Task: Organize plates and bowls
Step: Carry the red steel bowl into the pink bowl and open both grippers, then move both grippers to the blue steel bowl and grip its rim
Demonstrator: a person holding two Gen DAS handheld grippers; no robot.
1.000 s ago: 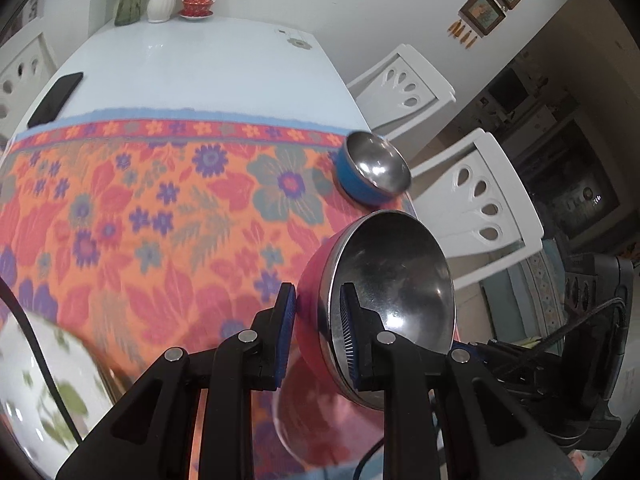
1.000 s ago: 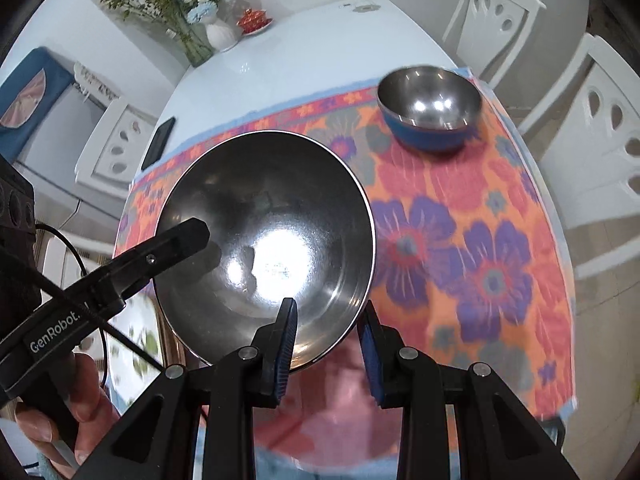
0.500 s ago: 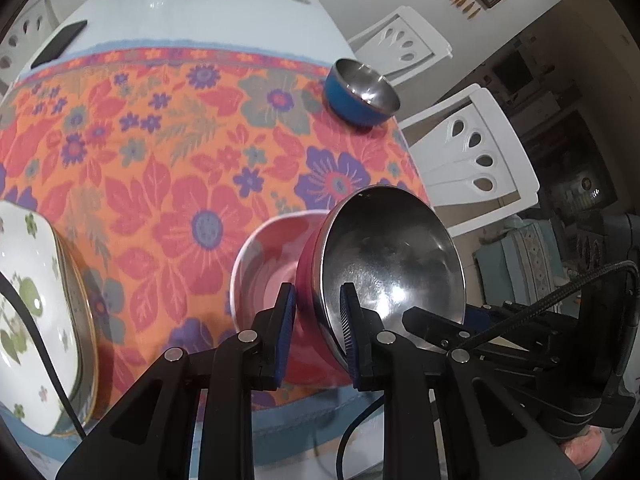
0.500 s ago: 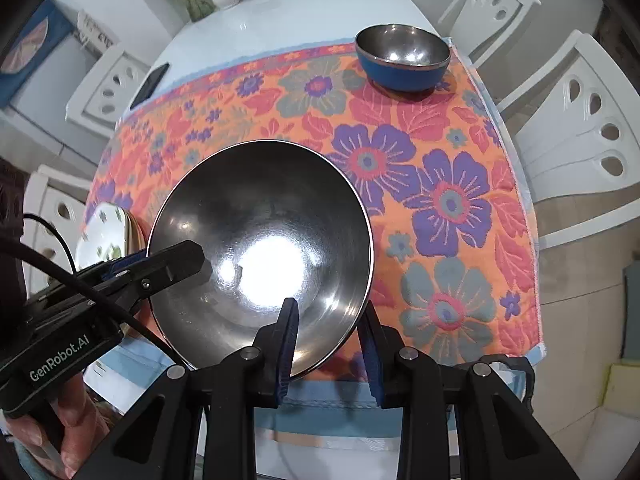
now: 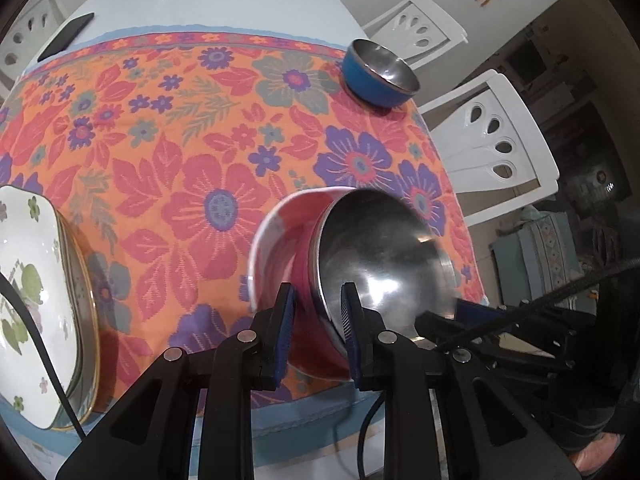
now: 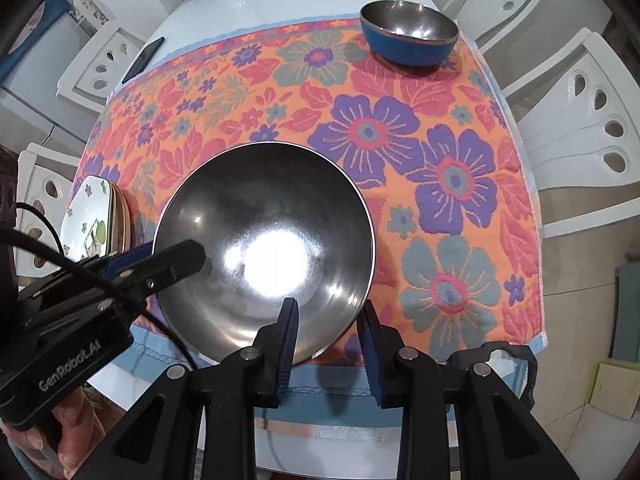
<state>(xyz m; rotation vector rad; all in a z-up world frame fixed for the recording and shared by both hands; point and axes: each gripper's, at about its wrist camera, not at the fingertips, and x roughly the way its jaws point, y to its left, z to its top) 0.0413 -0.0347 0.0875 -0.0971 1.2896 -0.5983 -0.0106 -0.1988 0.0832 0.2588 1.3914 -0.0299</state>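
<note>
Two grippers shared one bowl. I had the left gripper point(image 5: 316, 332) pinching the near rim of a pink bowl point(image 5: 376, 264) with a steel lining, one pad on the pink outside and one on the metal inside. My right gripper point(image 6: 328, 332) straddled the same rim from the other side; its jaws stood narrowly apart, one pad inside the bowl, but I could not tell whether the outer pad pressed on the wall. The bowl sat tilted at the near edge of the flowered tablecloth point(image 6: 440, 168), close to the drop.

I judged the step to be setting this bowl down level, or carrying it toward the blue bowl point(image 6: 408, 40) at the far right corner for nesting. To do it well I would keep both grips firm until the base lay flat, work away from the table edge, and release one side at a time so the slick steel did not swing.

Hidden things: the bowl's base was out of sight in both views, so contact with the cloth was unclear. A stack of flowered plates point(image 5: 36, 292) on the left was cut off by the frame, and I could not count them. A dark phone point(image 6: 142, 60) lay far off.
</note>
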